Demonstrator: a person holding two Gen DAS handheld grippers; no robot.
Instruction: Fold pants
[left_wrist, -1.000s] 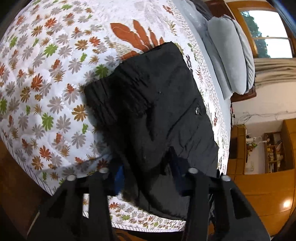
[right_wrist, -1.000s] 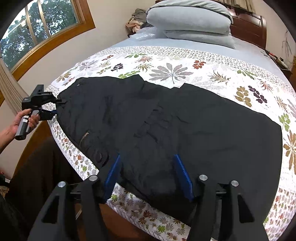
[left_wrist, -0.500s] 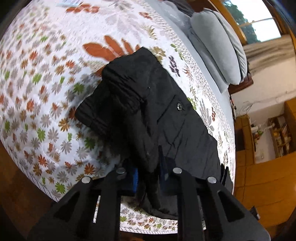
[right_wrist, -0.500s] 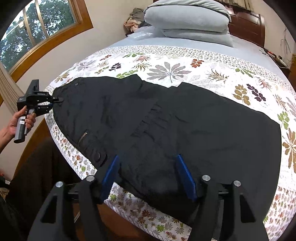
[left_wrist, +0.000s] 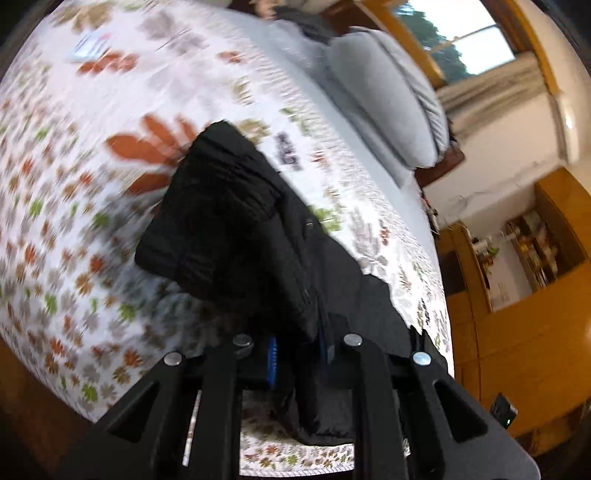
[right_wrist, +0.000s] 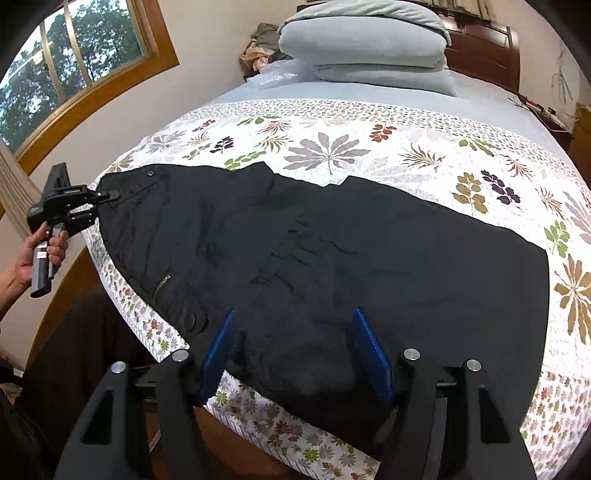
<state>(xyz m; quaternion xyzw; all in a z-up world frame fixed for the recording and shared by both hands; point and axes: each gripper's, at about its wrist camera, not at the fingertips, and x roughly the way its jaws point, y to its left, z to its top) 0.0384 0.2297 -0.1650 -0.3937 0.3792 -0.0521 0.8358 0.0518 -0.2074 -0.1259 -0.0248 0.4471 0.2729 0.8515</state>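
Daylit room, even and fairly bright; light enters through the wood-framed window (right_wrist: 70, 62), panes slightly blown out in the left wrist view (left_wrist: 476, 40). Left wrist view has heavy motion blur: the white leaf-print quilt (left_wrist: 74, 184) smears, worst toward the left edge. Right wrist view is sharp. The flat black fabric pants (right_wrist: 332, 258) read as near-featureless dark mass with little fold detail. Glare spot on the glossy orange wooden cabinet (left_wrist: 587, 336). Strong fisheye bending, dark vignette corners in both.
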